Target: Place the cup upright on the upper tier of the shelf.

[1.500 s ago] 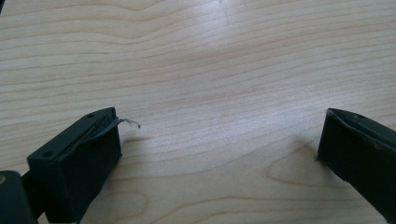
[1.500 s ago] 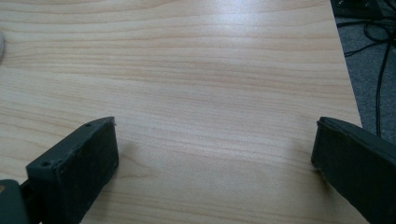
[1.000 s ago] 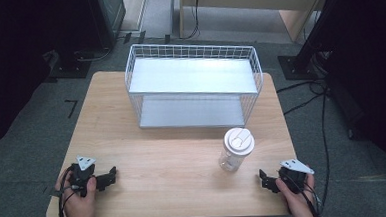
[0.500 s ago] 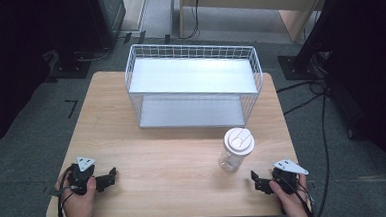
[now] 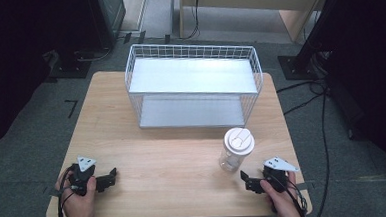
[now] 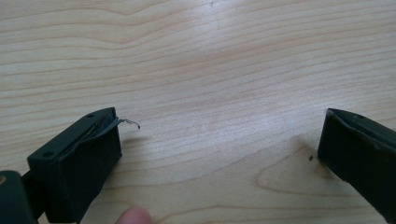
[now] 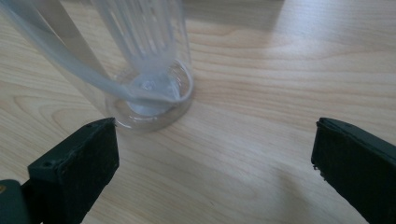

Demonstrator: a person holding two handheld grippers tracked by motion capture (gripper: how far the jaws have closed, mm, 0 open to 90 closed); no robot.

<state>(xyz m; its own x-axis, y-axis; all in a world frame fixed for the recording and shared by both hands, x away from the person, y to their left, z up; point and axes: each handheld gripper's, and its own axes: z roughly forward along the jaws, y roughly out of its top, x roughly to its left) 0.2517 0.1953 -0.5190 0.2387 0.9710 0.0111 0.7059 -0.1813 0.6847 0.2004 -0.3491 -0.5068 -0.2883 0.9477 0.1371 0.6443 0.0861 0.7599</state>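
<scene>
A clear plastic cup (image 5: pixel 236 151) with a white lid stands upright on the wooden table (image 5: pixel 173 154), right of centre. My right gripper (image 5: pixel 249 182) lies low on the table just in front of the cup and a little to its right. Its jaws are open and point left. In the right gripper view the cup's clear base (image 7: pixel 150 95) stands ahead of the open right gripper (image 7: pixel 212 128), nearer its left jaw, and outside the gap. My left gripper (image 5: pixel 109 178) rests near the front left edge. That left gripper (image 6: pixel 219 123) is open over bare wood.
A white wire rack (image 5: pixel 194 86) with two grey shelves stands at the back centre of the table. Cables (image 5: pixel 310 95) and dark stands (image 5: pixel 304 62) lie on the floor around the table. A person's fingertip (image 6: pixel 133 215) shows by the left gripper's near jaw.
My right gripper has slid left along the front edge, closer to the cup. The left gripper and the cup have stayed put.
</scene>
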